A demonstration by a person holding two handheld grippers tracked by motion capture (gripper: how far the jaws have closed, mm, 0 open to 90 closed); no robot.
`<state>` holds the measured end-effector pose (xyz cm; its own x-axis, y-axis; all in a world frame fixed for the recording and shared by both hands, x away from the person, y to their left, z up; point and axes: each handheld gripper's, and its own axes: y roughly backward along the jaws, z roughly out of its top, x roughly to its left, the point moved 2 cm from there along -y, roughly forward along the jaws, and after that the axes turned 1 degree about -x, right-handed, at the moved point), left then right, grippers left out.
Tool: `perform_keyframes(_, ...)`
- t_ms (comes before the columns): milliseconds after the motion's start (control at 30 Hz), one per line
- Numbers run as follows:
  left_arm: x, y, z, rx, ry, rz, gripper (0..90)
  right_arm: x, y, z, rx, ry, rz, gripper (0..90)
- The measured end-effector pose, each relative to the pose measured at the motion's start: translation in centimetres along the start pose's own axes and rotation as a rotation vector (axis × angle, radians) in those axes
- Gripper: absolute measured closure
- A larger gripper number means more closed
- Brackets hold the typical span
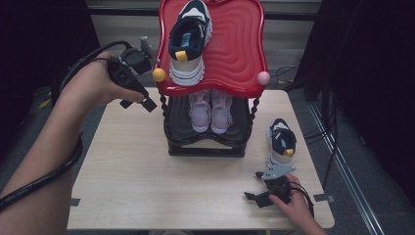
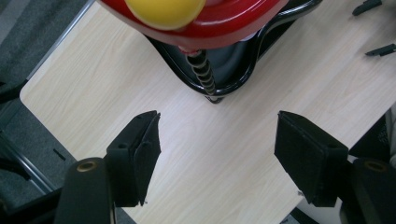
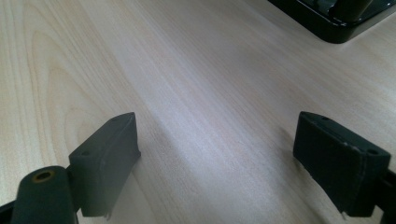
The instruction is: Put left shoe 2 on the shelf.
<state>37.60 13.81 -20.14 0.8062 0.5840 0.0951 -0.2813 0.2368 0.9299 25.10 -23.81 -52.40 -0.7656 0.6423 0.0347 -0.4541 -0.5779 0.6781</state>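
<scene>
A navy and white sneaker (image 1: 188,41) lies on the red top tray (image 1: 240,49) of a two-level shoe rack. Its twin (image 1: 281,142) stands on the table to the right of the rack. A pair of pink shoes (image 1: 210,111) sits on the black lower shelf (image 1: 205,147). My left gripper (image 1: 138,104) hovers open at the rack's left side, just below the yellow knob (image 1: 159,75); nothing is between its jaws (image 2: 217,135). My right gripper (image 1: 253,185) rests low over the table near the front right, beside the loose sneaker, open and empty (image 3: 217,140).
The light wooden table (image 1: 132,166) has bare room left of and in front of the rack. A pink knob (image 1: 263,78) marks the red tray's right corner, and a twisted black post (image 2: 203,74) holds the tray up. Cables trail from both grippers.
</scene>
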Motion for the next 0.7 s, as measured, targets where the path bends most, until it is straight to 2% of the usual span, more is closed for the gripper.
perform_keyframes(333,0.2,-1.7,-1.7,-0.059,0.023,0.010,29.4,0.0,0.0,0.0,0.000,0.001,0.000,13.7)
perform_keyframes(700,0.0,-4.1,-3.5,-0.095,0.038,-0.020,28.8,0.0,0.0,0.0,-0.004,0.001,-0.001,13.7)
